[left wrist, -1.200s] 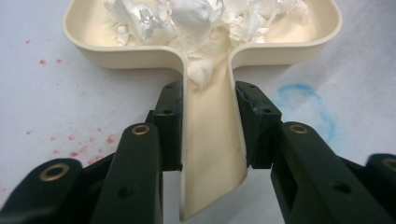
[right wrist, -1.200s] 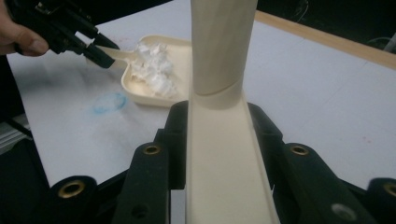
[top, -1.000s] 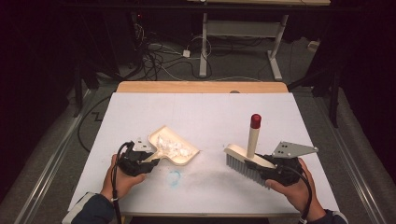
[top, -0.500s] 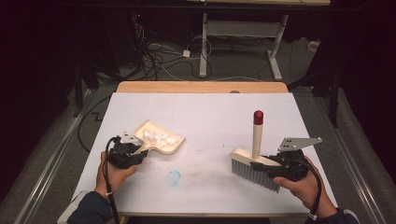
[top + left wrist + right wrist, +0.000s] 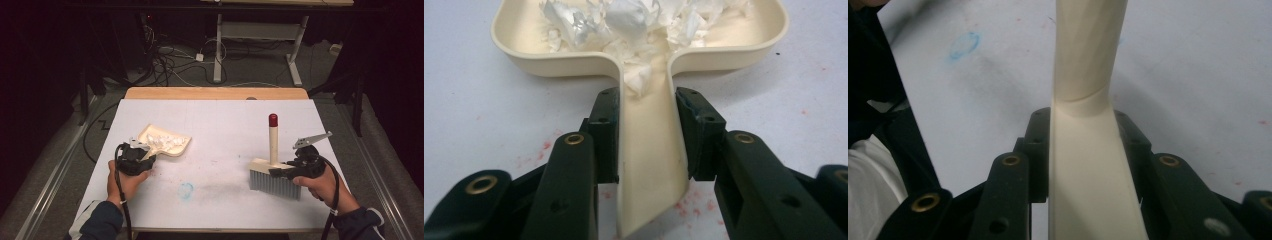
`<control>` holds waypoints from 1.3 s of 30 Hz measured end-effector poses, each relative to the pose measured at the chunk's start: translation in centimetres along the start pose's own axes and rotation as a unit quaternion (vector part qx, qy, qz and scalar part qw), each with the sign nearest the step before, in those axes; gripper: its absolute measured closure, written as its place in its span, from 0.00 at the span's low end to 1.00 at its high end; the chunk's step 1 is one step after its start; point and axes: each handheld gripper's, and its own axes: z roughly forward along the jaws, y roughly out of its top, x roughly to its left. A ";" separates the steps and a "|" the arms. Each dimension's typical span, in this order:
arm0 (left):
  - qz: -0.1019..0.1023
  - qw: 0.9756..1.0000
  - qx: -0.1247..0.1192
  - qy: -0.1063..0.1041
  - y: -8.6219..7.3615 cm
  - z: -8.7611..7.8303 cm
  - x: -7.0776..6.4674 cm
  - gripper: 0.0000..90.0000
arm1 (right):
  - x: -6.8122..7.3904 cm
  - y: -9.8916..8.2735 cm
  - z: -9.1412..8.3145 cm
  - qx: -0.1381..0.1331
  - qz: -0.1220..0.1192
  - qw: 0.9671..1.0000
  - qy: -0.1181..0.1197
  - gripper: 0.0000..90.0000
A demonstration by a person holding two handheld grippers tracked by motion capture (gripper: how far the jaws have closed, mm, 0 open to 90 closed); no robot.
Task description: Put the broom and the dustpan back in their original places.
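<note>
Now the left gripper is clamped on the handle of the dustpan, which sits at the left of the table and is heaped with white scraps; in the left gripper view the pads press the handle's two sides and a few scraps have slid down into the neck of the handle. The right gripper is closed on the head of the brush at the right of the table, bristles down on the surface, its red-tipped handle upright; the right gripper view has the cream brush pinched between both jaws.

The main risk, I'd judge, is spilling; the pan is full and its open lip faces away from the hand, so any forward tilt or jerk while lifting could shed scraps back onto the table. The handle is smooth and tapered; a loose squeeze could let the pan pivot between the pads. Scraps in the neck may drop near the jaws. On the other side, the brush is held low on its head; a hard sweep could twist it in the grip, or drag the bristles through the blue smudge and smear it.
</note>
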 end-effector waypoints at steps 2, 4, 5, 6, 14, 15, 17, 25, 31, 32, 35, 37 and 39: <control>0.000 1.000 0.004 0.002 0.2 0.4 -0.4 0.70 | -0.9 0.5 0.3 0.010 0.007 1.000 -0.001 0.74; -0.005 1.000 0.006 0.003 0.3 0.7 -0.7 0.70 | -1.7 0.9 0.7 0.020 0.013 1.000 0.004 0.73; -0.004 1.000 0.009 0.004 0.4 0.9 -0.8 0.70 | -1.9 1.2 0.9 0.025 0.011 1.000 0.003 0.73; -0.002 1.000 0.011 0.004 0.5 1.0 -1.0 0.69 | -2.2 1.4 1.0 0.029 0.011 1.000 0.002 0.72; -0.013 1.000 0.014 -0.010 0.3 1.4 -1.9 0.64 | -3.6 2.6 2.2 0.038 0.019 0.999 -0.007 0.66; -0.014 1.000 0.012 -0.013 0.3 1.3 -2.0 0.63 | -3.8 2.7 2.2 0.038 0.025 0.999 -0.002 0.66; -0.014 1.000 0.012 -0.020 0.2 1.2 -2.1 0.62 | -4.2 2.9 2.2 0.030 0.024 0.999 0.002 0.65; 0.012 1.000 0.007 -0.024 0.1 0.5 -2.6 0.55 | -5.8 3.6 1.2 0.009 0.042 0.996 -0.075 0.61; 0.081 0.994 -0.073 -0.029 -0.8 -1.6 -2.3 0.36 | -6.7 2.9 1.1 -0.006 0.054 0.984 -0.170 0.64; 0.082 0.992 -0.086 -0.035 -1.0 -2.0 -2.2 0.35 | -6.6 2.8 1.3 -0.007 0.051 0.980 -0.190 0.65; 0.082 0.990 -0.105 -0.039 -1.6 -2.8 -1.9 0.29 | -6.5 2.4 1.9 -0.016 0.040 0.974 -0.224 0.67; 0.092 0.988 -0.114 -0.040 -2.2 -3.4 -1.9 0.27 | -6.6 2.1 2.4 -0.023 0.048 0.972 -0.229 0.68; 0.110 0.986 -0.116 -0.038 -2.8 -3.8 -2.1 0.26 | -6.6 1.9 2.9 -0.032 0.054 0.971 -0.232 0.69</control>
